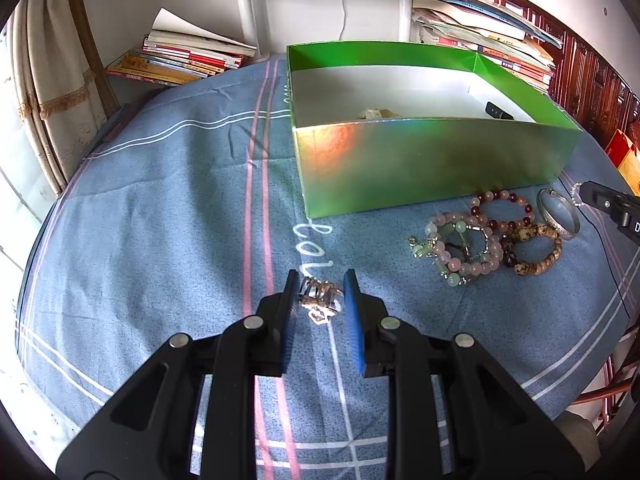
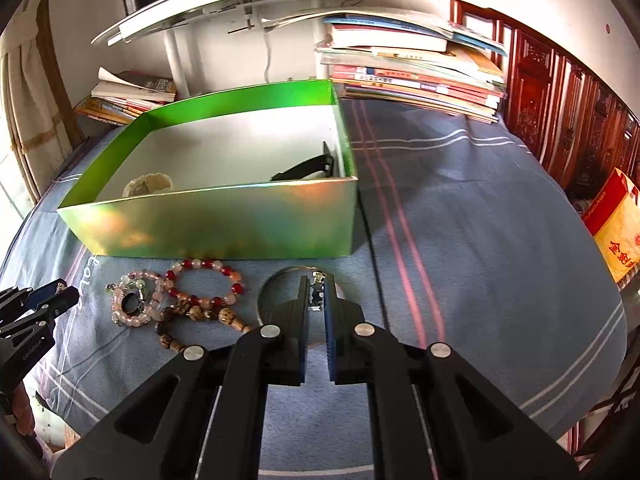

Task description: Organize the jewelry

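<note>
My left gripper (image 1: 322,274) is low over the blue cloth, its blue pads closed against a small tangled silver and gold chain piece (image 1: 320,300). In the right wrist view, my right gripper (image 2: 317,280) is shut on a small silver charm (image 2: 317,294) beside a silver bangle (image 2: 280,276), just in front of the green box (image 2: 208,216). Between the two grippers lie a red bead bracelet (image 2: 200,264), a pink bead bracelet (image 2: 120,308) and a brown bead bracelet (image 2: 224,314). The box holds a pale bracelet (image 2: 148,186) and a black strap (image 2: 308,168).
Book stacks (image 1: 188,56) (image 2: 416,76) stand behind the box, with a white lamp post (image 1: 246,8) between them. Dark carved wooden furniture (image 2: 560,120) and a red and yellow bag (image 2: 620,228) are at the right. The round table's edge curves off at the left and in front.
</note>
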